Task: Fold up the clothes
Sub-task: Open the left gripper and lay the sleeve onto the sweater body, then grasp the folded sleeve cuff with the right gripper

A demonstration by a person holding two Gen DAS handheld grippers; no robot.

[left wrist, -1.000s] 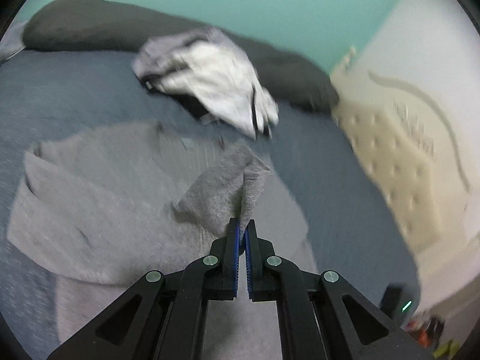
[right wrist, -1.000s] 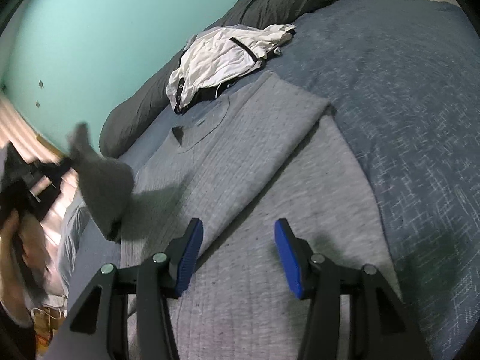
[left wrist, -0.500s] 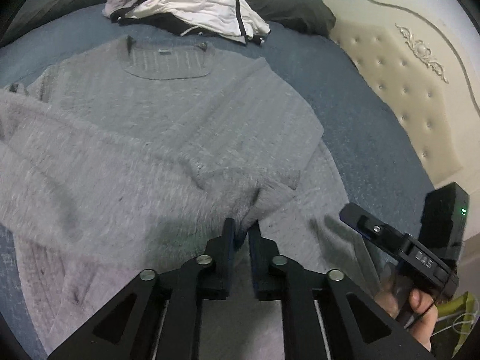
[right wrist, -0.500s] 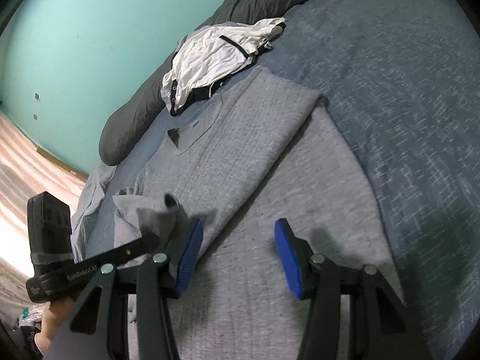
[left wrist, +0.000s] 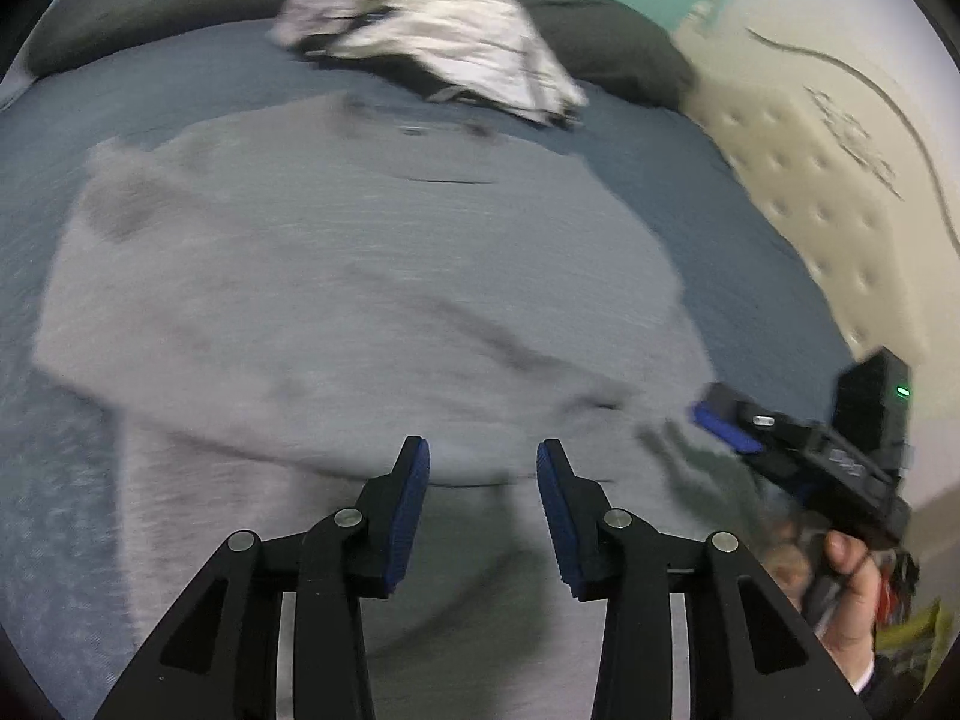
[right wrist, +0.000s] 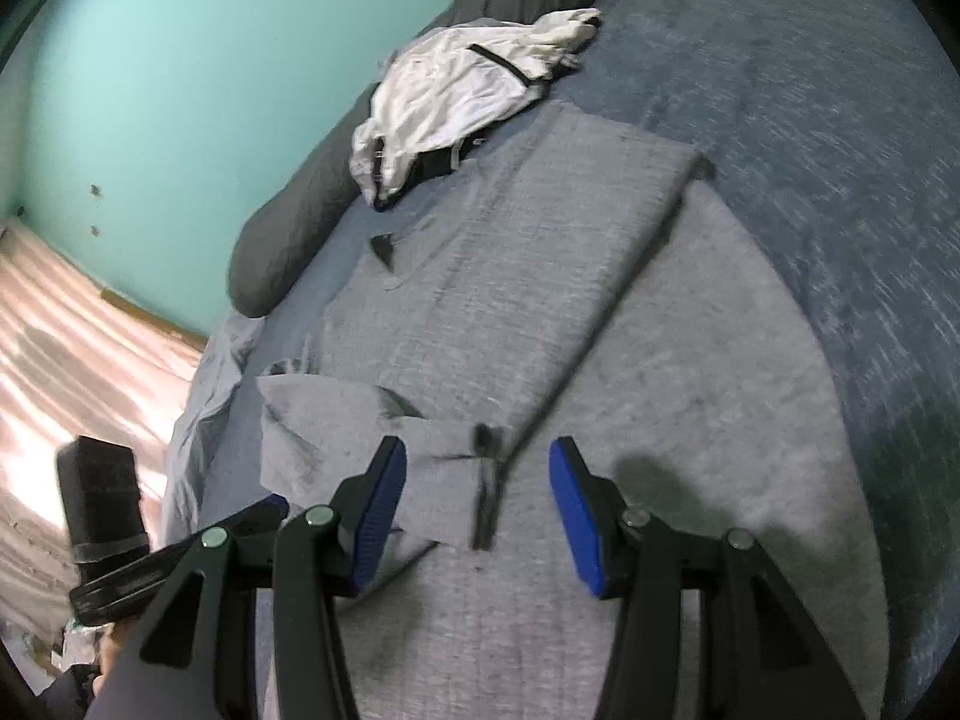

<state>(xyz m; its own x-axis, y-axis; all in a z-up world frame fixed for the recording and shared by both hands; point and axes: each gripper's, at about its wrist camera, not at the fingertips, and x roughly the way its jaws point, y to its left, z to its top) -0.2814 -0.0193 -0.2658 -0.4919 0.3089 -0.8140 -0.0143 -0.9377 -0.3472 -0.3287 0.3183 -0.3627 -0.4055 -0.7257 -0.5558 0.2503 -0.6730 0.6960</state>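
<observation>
Both the left gripper (left wrist: pixel 483 480) and right gripper (right wrist: pixel 477 495) hover wide apart and empty over a grey sweater (right wrist: pixel 528 276), sleeves folded inward, white garment (right wrist: pixel 456 96) at twelve o'clock.

Colours: grey knit on blue bed, teal wall.
Light heather-grey knitted sweater (right wrist: pixel 540 300) with fine ribbed texture, near centre; slate-blue bedspread (right wrist: pixel 810 150) flecked with paler streaks under it. Crumpled white garment with black trim (right wrist: pixel 456 96) at the far side. Long charcoal-grey pillow (right wrist: pixel 288 228) along the far edge. Plain teal painted wall (right wrist: pixel 180 72) behind. Cream tufted headboard (left wrist: pixel 840 228) with darker scroll ornament on the right in the left wrist view. Pinkish wood-grain floor (right wrist: pixel 72 324) at left. Black left gripper (left wrist: pixel 483 480) and black right gripper (right wrist: pixel 477 492), both with ridged blue finger pads.
</observation>
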